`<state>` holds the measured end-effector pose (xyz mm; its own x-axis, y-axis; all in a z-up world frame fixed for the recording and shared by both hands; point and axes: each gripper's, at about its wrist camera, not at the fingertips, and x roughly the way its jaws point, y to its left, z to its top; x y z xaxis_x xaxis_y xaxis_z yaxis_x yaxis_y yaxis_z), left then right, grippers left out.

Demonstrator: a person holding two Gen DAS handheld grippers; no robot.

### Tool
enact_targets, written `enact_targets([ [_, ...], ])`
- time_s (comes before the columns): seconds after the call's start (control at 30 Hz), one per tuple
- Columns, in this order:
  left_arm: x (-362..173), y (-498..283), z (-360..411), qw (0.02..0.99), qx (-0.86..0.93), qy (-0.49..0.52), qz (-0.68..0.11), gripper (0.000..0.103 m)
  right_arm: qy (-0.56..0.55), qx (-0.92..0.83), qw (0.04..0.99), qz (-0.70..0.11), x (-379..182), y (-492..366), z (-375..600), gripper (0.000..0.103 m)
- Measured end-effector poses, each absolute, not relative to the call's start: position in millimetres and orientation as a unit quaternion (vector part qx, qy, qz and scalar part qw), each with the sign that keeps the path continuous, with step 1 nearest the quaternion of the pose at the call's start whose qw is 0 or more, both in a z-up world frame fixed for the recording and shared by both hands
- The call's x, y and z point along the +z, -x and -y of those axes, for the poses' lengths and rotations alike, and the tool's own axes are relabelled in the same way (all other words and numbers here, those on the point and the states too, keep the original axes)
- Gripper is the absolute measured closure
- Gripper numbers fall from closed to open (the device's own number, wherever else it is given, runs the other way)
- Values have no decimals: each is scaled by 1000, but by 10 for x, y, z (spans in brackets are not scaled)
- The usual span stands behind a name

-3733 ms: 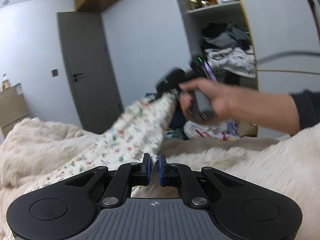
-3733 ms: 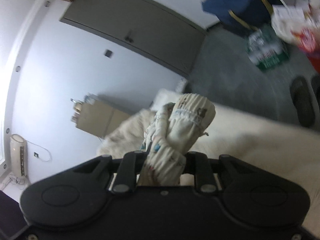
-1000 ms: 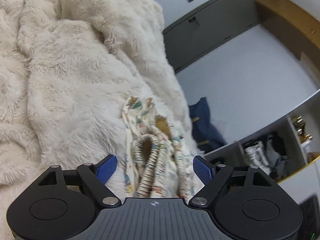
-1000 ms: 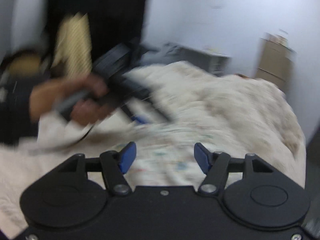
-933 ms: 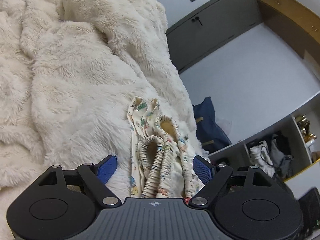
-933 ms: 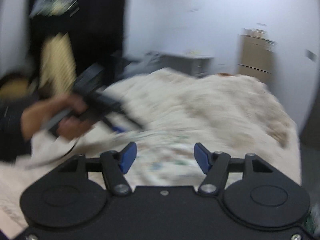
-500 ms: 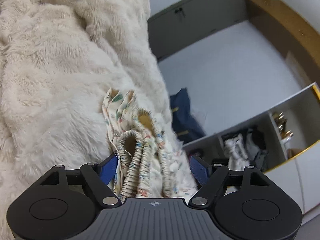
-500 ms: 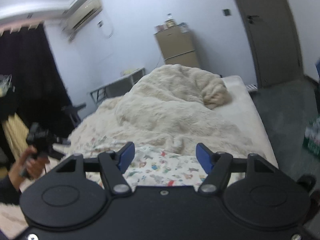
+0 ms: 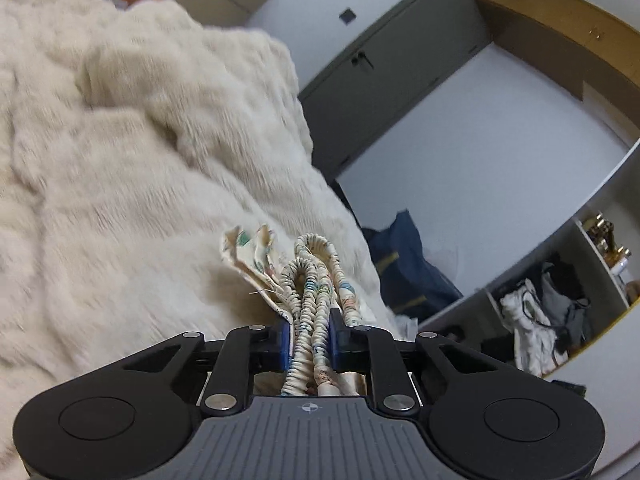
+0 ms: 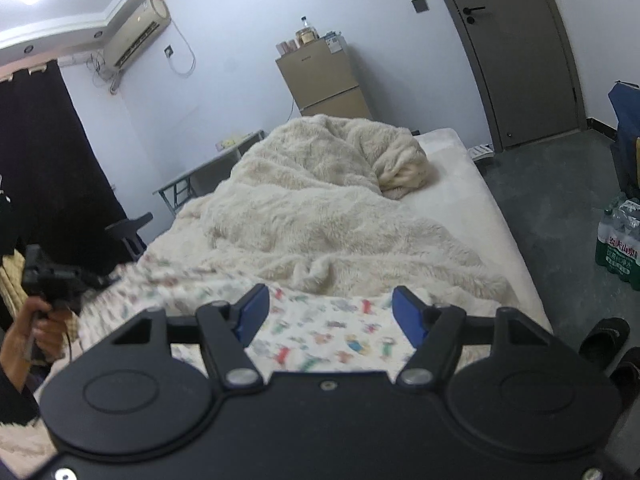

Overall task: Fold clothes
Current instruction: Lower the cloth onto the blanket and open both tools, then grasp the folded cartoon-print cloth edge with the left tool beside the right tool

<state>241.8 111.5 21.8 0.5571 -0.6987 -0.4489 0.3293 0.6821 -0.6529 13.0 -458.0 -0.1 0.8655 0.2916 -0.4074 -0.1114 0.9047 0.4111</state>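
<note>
L gripper (image 9: 309, 338): our jaws clenched on the bunched elastic waistband of the garment (image 9: 316, 280). Several ribbed folds of the band are pinched between the blue pads; a loose printed flap sticks out on the blanket side.

R gripper (image 10: 330, 312): jaws spread wide, nothing between them. It hovers over the garment (image 10: 332, 336) w/o touching, as far as we can tell.

Garment: cream cloth w/ small coloured print, looks like kids' trousers or similar. It lies on the bed, on the near edge of the fluffy blanket (image 10: 320, 208). In the R view it runs from under the R gripper out toward our L hand (image 10: 44, 328), which grips the L handle at the far end. Cloth there is blurred, so we cannot tell whether it is taut or slack.

Progress (judgement): garment is spread lengthwise on the blanket, one end gathered in L jaws. No neat folded stack in view. The part under the R gripper looks flat, single or double layer, cannot tell which. Fits either laying out before a fold or mid-fold w/ waistband about to travel over. Left to do: at least bring the ends together and flatten.

Risk: blanket pile is soft, cloth may drag and wrinkle.
</note>
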Motion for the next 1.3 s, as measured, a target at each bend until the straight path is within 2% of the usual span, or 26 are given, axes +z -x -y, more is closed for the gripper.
enact_targets([
  [0.37,718,-2975,-2079,897,-194,225,-327,86,-155,140,944,-256,73,-336,4237,37],
  [0.4,721,-3088,-2144,905,-156,226,-326,79,-144,147,944,-259,95,-382,4151,37],
  [0.43,715,-3110,-2150,908,-139,222,-328,68,-131,156,943,-264,110,-420,4057,37],
  [0.5,683,-3040,-1991,932,-67,152,-321,54,-103,178,940,-273,132,-485,3859,37],
  [0.57,681,-2895,-1816,948,-32,83,-305,51,-77,203,934,-285,151,-545,3656,37],
  [0.6,696,-2783,-1721,954,-36,50,-292,45,-73,222,927,-294,154,-563,3568,37],
  [0.63,702,-2699,-1651,958,-36,30,-281,32,-73,242,919,-302,156,-578,3491,37],
  [0.83,675,-1323,-961,970,-128,-142,-150,7,-97,343,878,-319,195,-396,3074,38],
  [1.0,326,-379,-349,938,-205,-260,-100,3,-10,359,883,-302,278,-24,2764,38],
  [1.1,89,-146,-74,932,-236,-253,-113,1,74,354,885,-293,313,153,2572,39],
  [1.17,-60,-78,69,925,-246,-263,-117,1,119,341,889,-283,307,243,2430,48],
  [1.23,-309,-13,352,916,-229,-310,-109,1,161,319,894,-271,285,314,2278,50],
  [1.3,-364,-9,449,918,-225,-315,-93,1,190,294,900,-261,259,357,2174,54],
])
